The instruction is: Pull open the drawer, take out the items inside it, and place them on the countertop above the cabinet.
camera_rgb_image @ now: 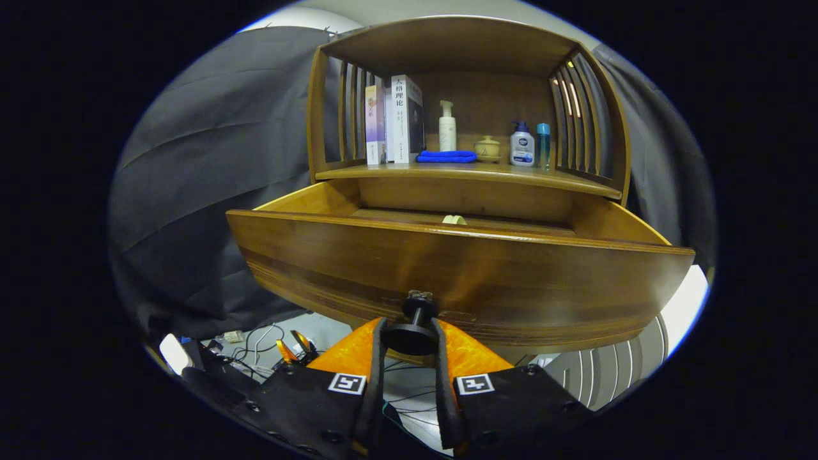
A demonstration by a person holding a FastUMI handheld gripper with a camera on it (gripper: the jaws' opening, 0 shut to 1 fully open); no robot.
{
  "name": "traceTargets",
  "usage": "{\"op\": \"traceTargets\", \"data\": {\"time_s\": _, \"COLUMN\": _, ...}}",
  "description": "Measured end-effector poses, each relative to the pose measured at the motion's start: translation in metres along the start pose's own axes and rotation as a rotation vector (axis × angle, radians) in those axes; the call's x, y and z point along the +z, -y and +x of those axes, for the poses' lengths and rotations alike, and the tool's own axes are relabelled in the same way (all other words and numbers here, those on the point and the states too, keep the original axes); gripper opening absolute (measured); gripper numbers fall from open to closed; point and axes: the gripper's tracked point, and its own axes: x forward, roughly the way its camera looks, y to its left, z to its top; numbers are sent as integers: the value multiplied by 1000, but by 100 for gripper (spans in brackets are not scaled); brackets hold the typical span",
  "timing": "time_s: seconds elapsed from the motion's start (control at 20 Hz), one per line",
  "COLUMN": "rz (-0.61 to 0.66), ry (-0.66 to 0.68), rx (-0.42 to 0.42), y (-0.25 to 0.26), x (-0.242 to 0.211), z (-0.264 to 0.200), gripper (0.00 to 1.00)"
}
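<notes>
The tongs (410,332) have two long narrow fingers (376,377) that run forward side by side. Each finger sits on a wide flat black plate with small round screws near its edges. On each plate, close to the finger, there is one square black-and-white marker (347,383). Ahead of the plates, the body has bright orange parts with a rough texture.
</notes>
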Motion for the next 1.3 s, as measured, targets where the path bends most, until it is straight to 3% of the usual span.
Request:
{"op": "traceTargets", "data": {"time_s": 0.15, "rz": 10, "ry": 30, "rx": -3, "y": 8, "x": 17, "z": -16, "gripper": 51}}
{"op": "traceTargets", "data": {"time_s": 0.3, "rz": -29, "ry": 64, "rx": 13, "y": 10, "x": 39, "z": -37, "gripper": 100}}
{"op": "traceTargets", "data": {"time_s": 0.4, "rz": -21, "ry": 75, "rx": 32, "y": 12, "x": 54, "z": -49, "gripper": 98}}
{"op": "traceTargets", "data": {"time_s": 0.5, "rz": 64, "ry": 72, "rx": 63, "y": 13, "x": 67, "z": -55, "gripper": 98}}
{"op": "traceTargets", "data": {"time_s": 0.75, "rz": 244, "ry": 20, "rx": 83, "y": 23, "x": 95, "z": -46, "gripper": 98}}
{"op": "traceTargets", "data": {"time_s": 1.1, "rz": 367, "ry": 17, "rx": 154, "y": 23, "x": 128, "z": -31, "gripper": 96}}
{"op": "traceTargets", "data": {"time_s": 1.2, "rz": 297, "ry": 11, "rx": 151, "y": 23, "x": 131, "z": -36, "gripper": 96}}
{"op": "traceTargets", "data": {"time_s": 1.3, "rz": 3, "ry": 41, "rx": 67, "y": 40, "x": 136, "z": -43, "gripper": 96}}
